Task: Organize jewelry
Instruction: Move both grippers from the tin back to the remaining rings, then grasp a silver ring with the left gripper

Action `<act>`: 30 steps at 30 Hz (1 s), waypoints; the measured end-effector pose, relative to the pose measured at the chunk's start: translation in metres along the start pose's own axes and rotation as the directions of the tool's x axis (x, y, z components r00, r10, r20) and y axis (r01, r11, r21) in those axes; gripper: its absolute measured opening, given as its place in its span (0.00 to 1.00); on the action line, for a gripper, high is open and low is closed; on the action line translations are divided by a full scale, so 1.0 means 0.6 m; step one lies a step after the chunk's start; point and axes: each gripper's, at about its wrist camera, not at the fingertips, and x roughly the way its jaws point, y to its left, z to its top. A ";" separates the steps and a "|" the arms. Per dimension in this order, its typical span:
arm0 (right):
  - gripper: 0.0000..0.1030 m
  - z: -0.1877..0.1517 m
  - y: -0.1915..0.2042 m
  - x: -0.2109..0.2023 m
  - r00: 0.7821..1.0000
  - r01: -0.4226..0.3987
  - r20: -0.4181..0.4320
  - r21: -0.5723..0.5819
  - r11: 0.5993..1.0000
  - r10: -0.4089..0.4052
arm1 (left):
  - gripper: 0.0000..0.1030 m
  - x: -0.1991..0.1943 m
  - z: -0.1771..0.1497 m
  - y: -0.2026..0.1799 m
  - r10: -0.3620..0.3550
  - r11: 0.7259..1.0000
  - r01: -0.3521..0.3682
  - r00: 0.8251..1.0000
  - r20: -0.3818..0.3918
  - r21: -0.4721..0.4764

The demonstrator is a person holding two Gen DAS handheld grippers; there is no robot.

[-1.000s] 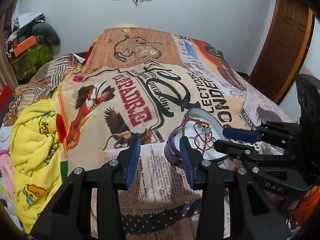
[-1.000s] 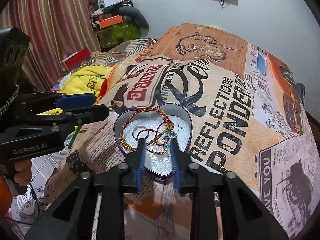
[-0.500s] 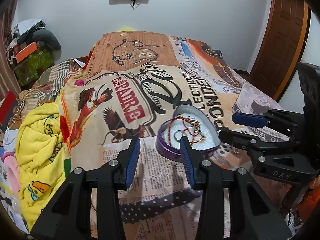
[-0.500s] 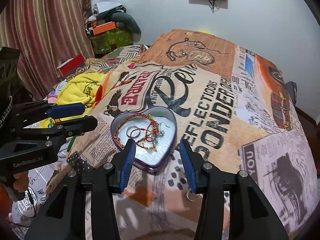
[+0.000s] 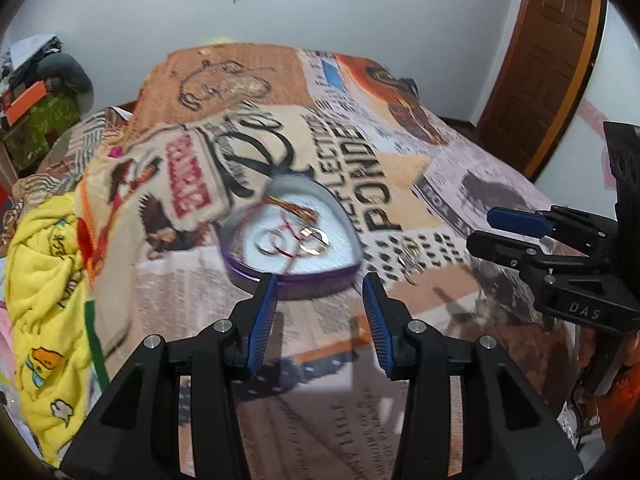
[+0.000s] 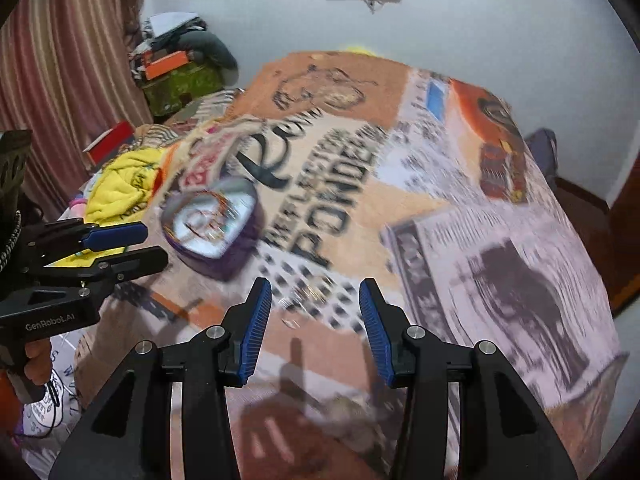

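Observation:
A purple heart-shaped tin lies open on the printed bedspread and holds bracelets, rings and red cord; it also shows in the right wrist view. My left gripper is open and empty, just short of the tin's near rim. My right gripper is open and empty over the spotted part of the spread, to the right of the tin. A small piece of jewelry lies loose on the spread right of the tin; in the right wrist view it is blurred.
A yellow towel is bunched at the left of the bed. Cluttered boxes stand by the striped curtain. A wooden door is at the right. The bedspread falls off at its right edge.
My right gripper has opened wide, pulled back from the tin and swung right. My left gripper has drawn back and turned so that the tin sits in front of it.

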 end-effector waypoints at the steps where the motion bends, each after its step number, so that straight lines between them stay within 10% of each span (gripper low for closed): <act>1: 0.41 -0.009 -0.010 0.002 1.000 0.002 -0.015 0.015 1.000 -0.002 | 0.42 0.005 -0.003 -0.006 -0.005 1.000 0.005 1.000 -0.010 0.005; 17: 0.41 -0.045 -0.054 0.039 0.995 -0.049 -0.076 0.128 0.991 0.059 | 0.40 0.089 -0.009 -0.076 -0.142 0.986 0.152 0.982 -0.121 0.075; 30: 0.41 -0.063 -0.100 0.032 0.995 -0.016 -0.090 0.171 0.985 0.032 | 0.28 0.152 0.027 -0.119 -0.123 0.981 0.143 0.981 -0.148 0.130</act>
